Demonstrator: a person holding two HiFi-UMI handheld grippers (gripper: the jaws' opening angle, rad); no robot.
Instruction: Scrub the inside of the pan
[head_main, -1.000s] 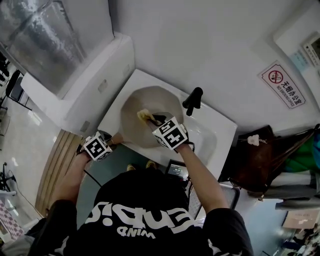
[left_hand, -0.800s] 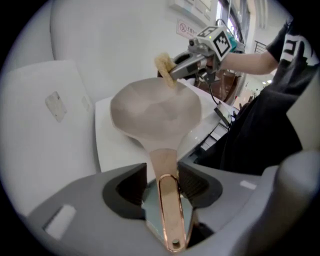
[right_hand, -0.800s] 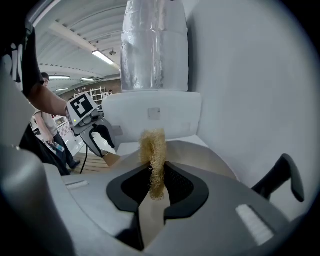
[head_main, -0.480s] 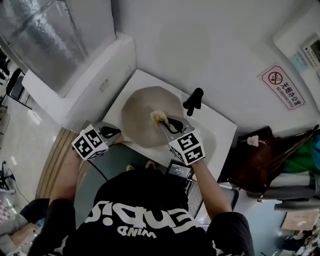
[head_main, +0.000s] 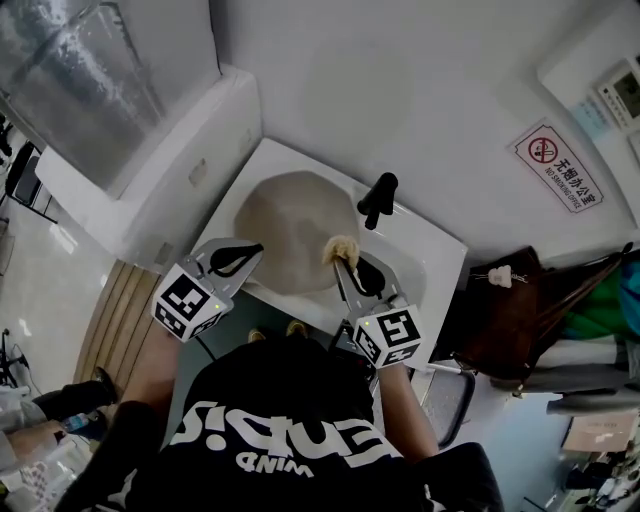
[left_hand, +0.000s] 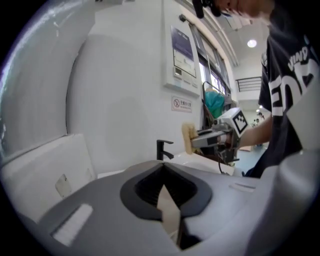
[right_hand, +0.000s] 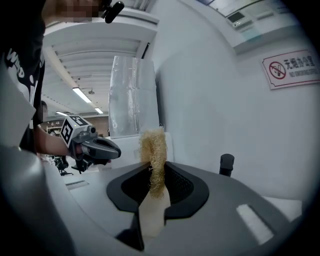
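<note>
A round beige pan (head_main: 290, 225) is seen lying in the white washbasin (head_main: 425, 262), close beside a black tap (head_main: 377, 198). A tuft of straw-coloured fibrous scrubber (head_main: 341, 247) is clamped in the right tongs (head_main: 345, 263) and is held at the pan's right rim; whether it touches the pan cannot be made out. The left tongs (head_main: 252, 250) are pressed together with nothing between them, poised at the pan's near-left edge.
</note>
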